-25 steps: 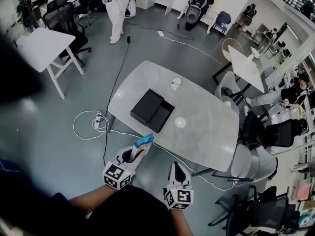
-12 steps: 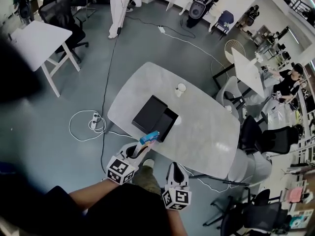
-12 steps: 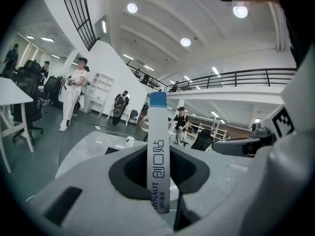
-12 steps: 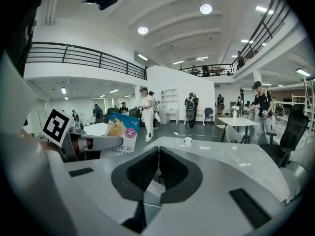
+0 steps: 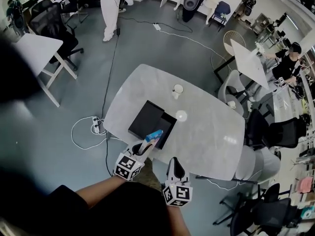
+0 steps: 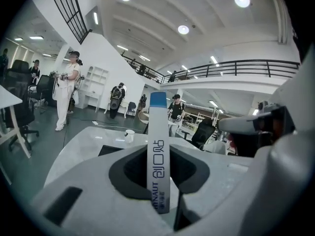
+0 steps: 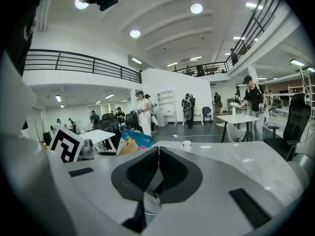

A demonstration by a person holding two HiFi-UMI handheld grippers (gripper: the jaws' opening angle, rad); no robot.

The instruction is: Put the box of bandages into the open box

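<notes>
The bandage box (image 5: 154, 135), white with a blue end and a colourful face, is pinched upright in my left gripper (image 5: 149, 144), which is shut on it. It hangs at the near edge of the black open box (image 5: 145, 120) on the pale marble table (image 5: 211, 132). In the left gripper view the bandage box (image 6: 158, 127) shows edge-on between the jaws of my left gripper (image 6: 158, 155), with the black box (image 6: 110, 150) beyond. My right gripper (image 5: 173, 162) is shut and empty, just off the table's near edge; the right gripper view shows that gripper (image 7: 158, 150) closed and the bandage box (image 7: 133, 141) to its left.
A white cup (image 5: 177, 89) stands on the table beyond the black box. Office chairs (image 5: 275, 134) and another white table (image 5: 248, 58) are to the right. A power strip with cables (image 5: 96, 124) lies on the floor at left. People stand farther off.
My left gripper has carried the bandage box forward from off the table's near edge to the black box's near side. The right gripper stays low, and the table looks nearer.
</notes>
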